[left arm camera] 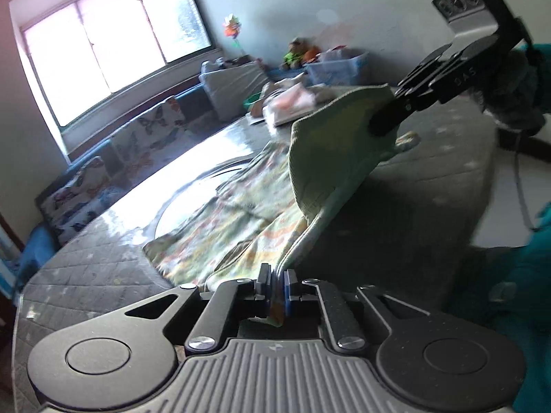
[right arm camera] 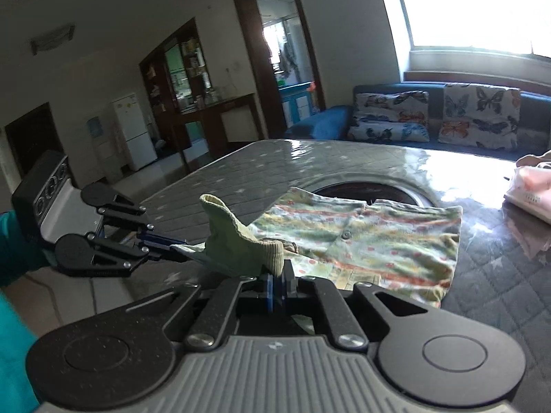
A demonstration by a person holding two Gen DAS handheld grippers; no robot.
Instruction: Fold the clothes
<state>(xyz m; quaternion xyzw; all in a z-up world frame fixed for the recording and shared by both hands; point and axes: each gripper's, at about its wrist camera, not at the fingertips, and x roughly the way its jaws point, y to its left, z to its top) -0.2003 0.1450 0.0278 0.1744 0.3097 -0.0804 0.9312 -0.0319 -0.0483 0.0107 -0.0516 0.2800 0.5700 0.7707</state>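
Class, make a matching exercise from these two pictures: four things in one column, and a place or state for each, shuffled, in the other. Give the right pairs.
Things
1. shirt
2. left gripper
3. cushions
4. fridge

Places or states
A. white, by the far wall
B. butterfly print, on the blue sofa
C. one edge lifted, the rest on the table
D. shut on the shirt's edge

Pairs: 1-C, 2-D, 3-B, 4-A

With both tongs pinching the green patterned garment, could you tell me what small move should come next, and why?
Probably carry the lifted edge across the garment toward its far side and lay it down. The left tongs and right tongs are both shut on that edge, raised off the quilted table cover, while the buttoned rest lies flat, so a fold seems begun.
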